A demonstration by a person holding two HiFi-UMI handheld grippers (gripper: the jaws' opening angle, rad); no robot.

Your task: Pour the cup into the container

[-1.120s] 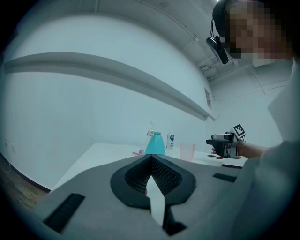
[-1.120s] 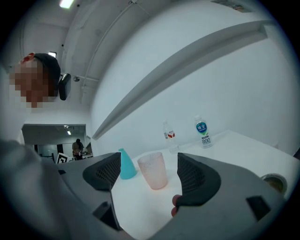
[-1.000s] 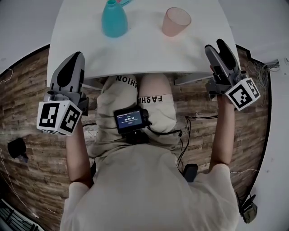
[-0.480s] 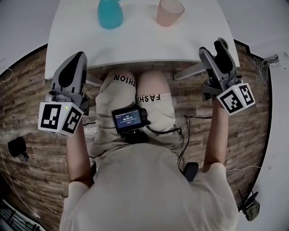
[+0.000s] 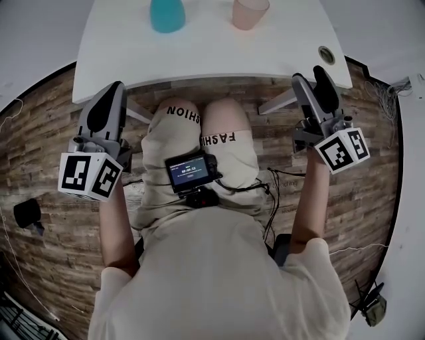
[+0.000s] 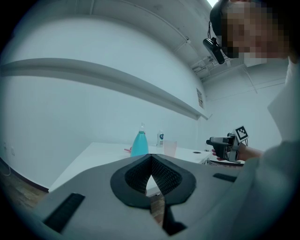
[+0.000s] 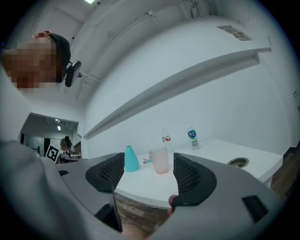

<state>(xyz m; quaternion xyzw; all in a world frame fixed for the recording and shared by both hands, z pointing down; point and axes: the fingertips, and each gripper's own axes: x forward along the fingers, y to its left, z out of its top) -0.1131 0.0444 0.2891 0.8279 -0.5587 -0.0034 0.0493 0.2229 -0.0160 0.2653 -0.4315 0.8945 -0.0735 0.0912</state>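
Hovering | left gripper [image 5: 113,87] fingers seemingly clenched | right gripper [image 5: 311,75] fingers released, just closing, empty

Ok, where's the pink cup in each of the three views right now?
Head view: pink cup at the top edge, right of centre, cut off by the frame.
Left gripper view: cup just right of centre, far off on the table.
Right gripper view: cup at centre, slightly low.
Shared landmark: the teal container stands just left of it in all three.

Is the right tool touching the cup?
Apart. Head view: right tool, jaws just narrowed and empty, sits at the table's near edge; cup stands far across it.
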